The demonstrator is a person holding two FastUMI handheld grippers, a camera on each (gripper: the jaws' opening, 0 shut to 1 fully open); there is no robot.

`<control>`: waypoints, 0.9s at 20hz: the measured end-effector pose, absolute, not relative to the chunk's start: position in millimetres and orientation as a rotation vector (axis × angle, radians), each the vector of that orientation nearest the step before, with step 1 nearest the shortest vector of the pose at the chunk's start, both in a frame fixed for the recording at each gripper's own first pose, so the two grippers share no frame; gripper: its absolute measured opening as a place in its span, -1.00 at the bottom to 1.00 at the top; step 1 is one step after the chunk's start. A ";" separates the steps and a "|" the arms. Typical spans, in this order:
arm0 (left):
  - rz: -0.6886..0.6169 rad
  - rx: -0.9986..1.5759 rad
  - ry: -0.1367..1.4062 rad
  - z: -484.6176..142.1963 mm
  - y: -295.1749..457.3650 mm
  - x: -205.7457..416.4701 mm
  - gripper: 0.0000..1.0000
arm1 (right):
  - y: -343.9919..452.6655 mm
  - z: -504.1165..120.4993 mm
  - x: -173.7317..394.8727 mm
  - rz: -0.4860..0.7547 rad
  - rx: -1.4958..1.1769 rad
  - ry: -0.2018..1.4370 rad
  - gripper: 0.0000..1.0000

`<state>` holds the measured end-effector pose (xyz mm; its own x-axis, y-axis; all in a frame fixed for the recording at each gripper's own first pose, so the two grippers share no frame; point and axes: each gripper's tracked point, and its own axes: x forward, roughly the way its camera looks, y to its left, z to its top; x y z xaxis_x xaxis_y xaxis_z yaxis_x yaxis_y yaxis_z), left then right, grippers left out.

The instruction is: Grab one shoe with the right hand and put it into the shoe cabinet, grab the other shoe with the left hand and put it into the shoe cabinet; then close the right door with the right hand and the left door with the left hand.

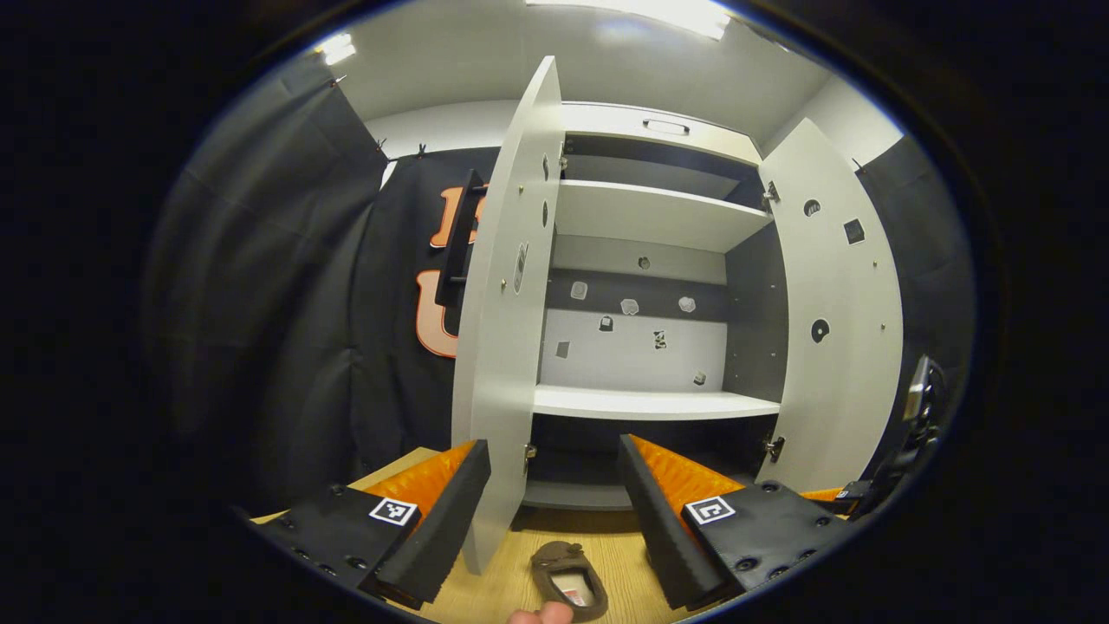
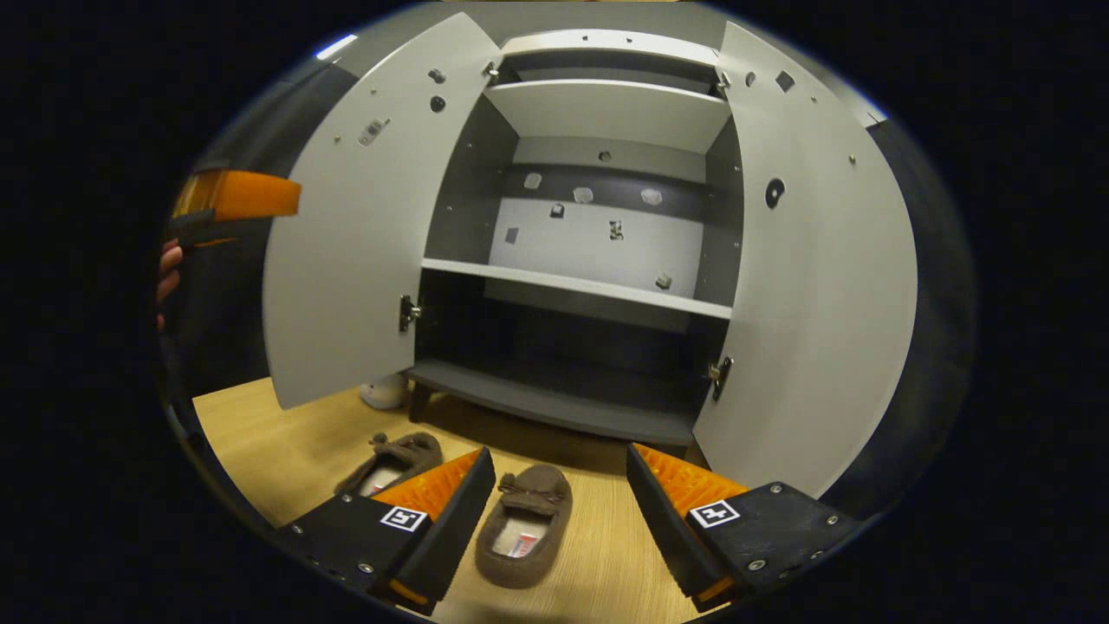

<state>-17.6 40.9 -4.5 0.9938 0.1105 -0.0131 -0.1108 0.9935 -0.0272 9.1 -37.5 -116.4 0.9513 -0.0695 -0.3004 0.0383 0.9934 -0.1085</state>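
Two brown slippers lie on the wooden floor before the open grey shoe cabinet (image 2: pixel 598 260). In the right gripper view one slipper (image 2: pixel 525 523) rests between the fingers of my right gripper (image 2: pixel 560 494), which is open above it; the other slipper (image 2: pixel 387 462) lies to its left, partly behind the left finger. In the left gripper view my left gripper (image 1: pixel 553 494) is open, held higher, with one slipper (image 1: pixel 569 579) on the floor below it. The left gripper (image 2: pixel 227 201) also shows at the far left of the right gripper view. Both cabinet doors (image 2: pixel 364 217) (image 2: pixel 823 260) stand wide open.
The cabinet has white shelves (image 1: pixel 650 403) and a dark bottom board (image 2: pixel 554 399). A small pale object (image 2: pixel 385 392) sits on the floor under the left door. Black cloth walls (image 1: pixel 286 303) flank the cabinet. A fingertip (image 1: pixel 541 615) shows at the bottom of the left gripper view.
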 end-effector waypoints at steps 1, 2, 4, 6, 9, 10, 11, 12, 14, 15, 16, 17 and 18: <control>0.119 -0.028 0.009 -3.6 42.4 -19.9 0.93 | -43.0 -136.3 15.6 -0.065 -0.086 0.359 0.88; 0.128 -0.029 0.008 -3.6 45.1 -22.3 0.93 | -48.4 -155.9 23.9 -0.072 -0.071 0.410 0.88; 0.152 -0.028 0.005 -3.4 51.8 -26.7 0.93 | -53.8 -187.1 30.9 -0.082 -0.059 0.492 0.88; 0.175 -0.019 0.006 -3.7 58.6 -32.0 0.93 | -59.4 -217.2 35.5 -0.079 -0.078 0.568 0.89; 0.206 -0.004 0.008 -2.4 68.5 -37.8 0.93 | -60.4 -255.2 34.5 -0.065 -0.075 0.674 0.85; 0.215 -0.003 0.008 -2.6 70.8 -40.0 0.93 | -62.4 -262.6 38.0 -0.068 -0.071 0.694 0.84; 0.224 -0.003 0.010 -2.9 72.8 -41.6 0.93 | -63.1 -265.1 45.8 -0.073 -0.052 0.690 0.84; 0.233 -0.003 0.011 -2.5 75.4 -42.8 0.93 | -61.7 -268.4 53.4 -0.072 -0.028 0.684 0.81; 0.243 0.000 0.012 -2.3 76.8 -46.0 0.93 | -70.0 -277.8 68.7 -0.103 -0.035 0.691 0.78; 0.245 0.003 0.013 -1.4 76.6 -47.2 0.93 | -76.3 -284.6 73.9 -0.114 -0.052 0.705 0.75; 0.248 0.009 0.013 -1.0 77.3 -48.9 0.93 | -76.8 -291.7 78.5 -0.113 -0.056 0.716 0.72; 0.252 0.014 0.011 0.9 78.3 -50.3 0.93 | -76.6 -299.1 80.4 -0.115 -0.053 0.731 0.70; 0.254 0.016 0.008 1.5 78.6 -51.3 0.93 | -74.4 -305.2 79.7 -0.115 -0.036 0.756 0.63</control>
